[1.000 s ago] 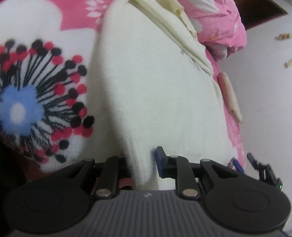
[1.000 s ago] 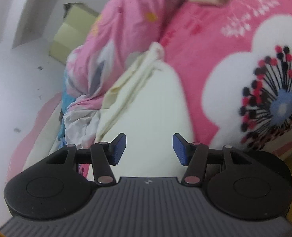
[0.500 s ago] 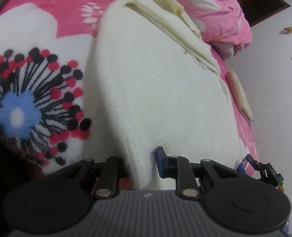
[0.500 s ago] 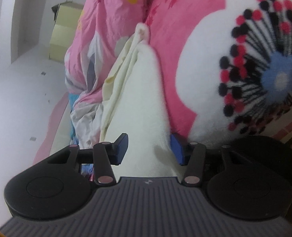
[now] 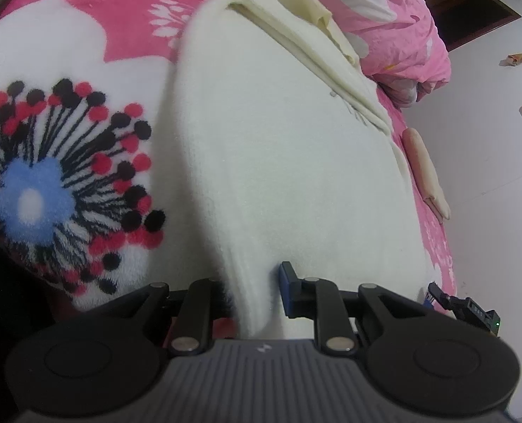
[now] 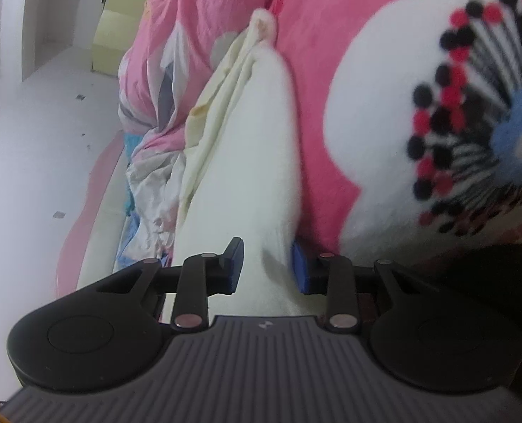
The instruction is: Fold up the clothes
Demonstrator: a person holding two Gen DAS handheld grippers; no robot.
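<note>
A cream fleece garment (image 5: 278, 158) lies spread on a pink blanket (image 5: 67, 53) with a big flower print. My left gripper (image 5: 253, 292) is shut on a raised fold at the garment's near edge; the cloth hides its left finger. Further right along that edge, the tip of my right gripper (image 5: 433, 290) peeks in. In the right wrist view the garment (image 6: 253, 148) runs away from me, and my right gripper (image 6: 266, 268) has its jaws closing around the edge. The fold stands between the blue pads and touches the right one.
A crumpled pink duvet (image 5: 401, 17) lies beyond the garment, beside its far side. A beige rolled item (image 5: 424, 172) rests at the bed's right edge, with pale floor (image 5: 490, 176) past it. A cardboard box (image 6: 120, 24) stands on the floor at the back.
My right gripper has come down to the garment's edge and its jaws have narrowed around the fold. My left gripper has kept still, holding the cloth.
</note>
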